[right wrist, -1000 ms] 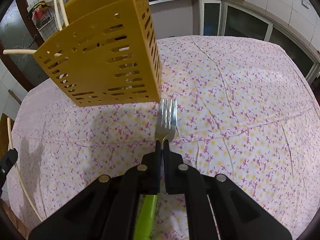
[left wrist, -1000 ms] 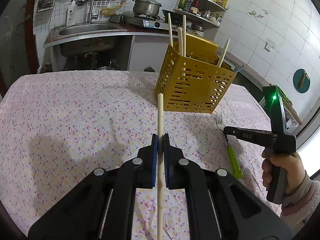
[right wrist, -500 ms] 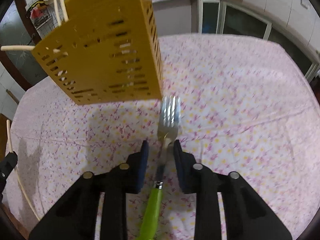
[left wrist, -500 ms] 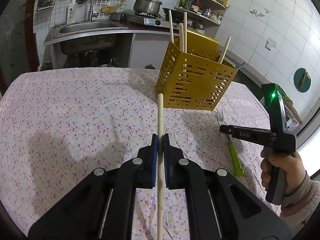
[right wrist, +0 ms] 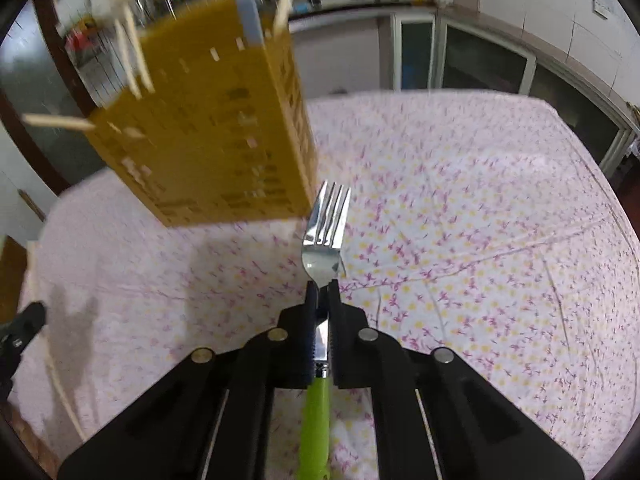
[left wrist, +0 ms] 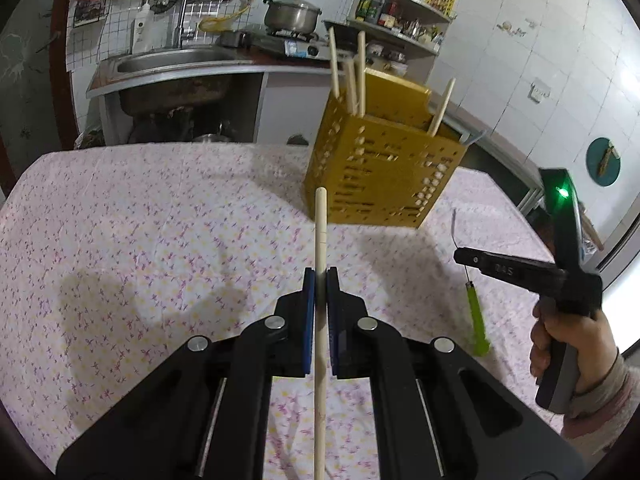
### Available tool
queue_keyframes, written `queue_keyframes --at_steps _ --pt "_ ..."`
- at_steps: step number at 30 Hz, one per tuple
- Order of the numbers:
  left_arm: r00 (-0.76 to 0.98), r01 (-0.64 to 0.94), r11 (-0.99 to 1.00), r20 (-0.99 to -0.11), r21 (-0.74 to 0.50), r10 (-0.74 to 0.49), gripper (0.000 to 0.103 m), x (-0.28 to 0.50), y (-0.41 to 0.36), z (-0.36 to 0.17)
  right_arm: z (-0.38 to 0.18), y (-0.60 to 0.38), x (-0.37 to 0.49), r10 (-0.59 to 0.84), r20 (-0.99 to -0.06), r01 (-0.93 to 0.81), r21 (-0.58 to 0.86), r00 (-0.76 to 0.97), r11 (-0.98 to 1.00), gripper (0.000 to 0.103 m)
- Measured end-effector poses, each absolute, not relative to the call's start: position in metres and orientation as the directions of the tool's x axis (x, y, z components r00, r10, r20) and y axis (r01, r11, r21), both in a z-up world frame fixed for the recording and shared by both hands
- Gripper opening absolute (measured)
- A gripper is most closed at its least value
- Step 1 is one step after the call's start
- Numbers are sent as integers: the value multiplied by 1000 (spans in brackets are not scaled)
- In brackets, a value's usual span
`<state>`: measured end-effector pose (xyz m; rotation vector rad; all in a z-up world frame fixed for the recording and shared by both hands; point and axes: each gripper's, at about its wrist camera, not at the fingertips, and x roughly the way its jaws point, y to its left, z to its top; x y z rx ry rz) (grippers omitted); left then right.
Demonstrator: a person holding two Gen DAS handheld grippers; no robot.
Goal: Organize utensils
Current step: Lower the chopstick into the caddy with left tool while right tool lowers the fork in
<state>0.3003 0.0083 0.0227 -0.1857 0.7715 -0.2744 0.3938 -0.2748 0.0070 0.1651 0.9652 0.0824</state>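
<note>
My left gripper [left wrist: 320,276] is shut on a pale wooden chopstick [left wrist: 321,232] that points ahead toward the yellow perforated utensil holder [left wrist: 380,176]. Several chopsticks [left wrist: 360,76] stand in that holder. My right gripper [right wrist: 323,290] has its jaws closing on the steel neck of a green-handled fork [right wrist: 326,236], and the pads press on it. The fork's tines point up beside the holder [right wrist: 208,136]. In the left wrist view the fork's green handle [left wrist: 476,316] hangs below the right gripper [left wrist: 460,254], off the cloth.
A table with a pink-flowered cloth [left wrist: 160,240] lies under everything. A person's hand [left wrist: 568,336] holds the right gripper at the right edge. Behind the table are a steel sink [left wrist: 172,60] and a pot on a stove [left wrist: 292,16]. Glass doors [right wrist: 480,64] stand past the far edge.
The right gripper opened around the fork, shut again on its neck, and rose, lifting the fork off the cloth. The left gripper kept still with its chopstick.
</note>
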Motion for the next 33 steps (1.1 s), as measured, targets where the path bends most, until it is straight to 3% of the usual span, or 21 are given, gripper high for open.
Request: queue_keyframes --at_steps 6,15,26,33 --pt "723 208 927 -590 -311 -360 4 297 1 42 40 -283 360 215 -677 -47 258 704 965 6" --pt "774 270 913 -494 -306 -395 4 306 -19 69 75 -289 336 240 -469 -131 253 850 959 6" --pt "905 314 929 -234 -196 -355 4 320 -37 127 116 -290 337 211 -202 -178 172 956 969 6" --pt "925 334 920 -116 -204 -361 4 352 -41 148 136 -283 357 212 -51 -199 190 976 961 6"
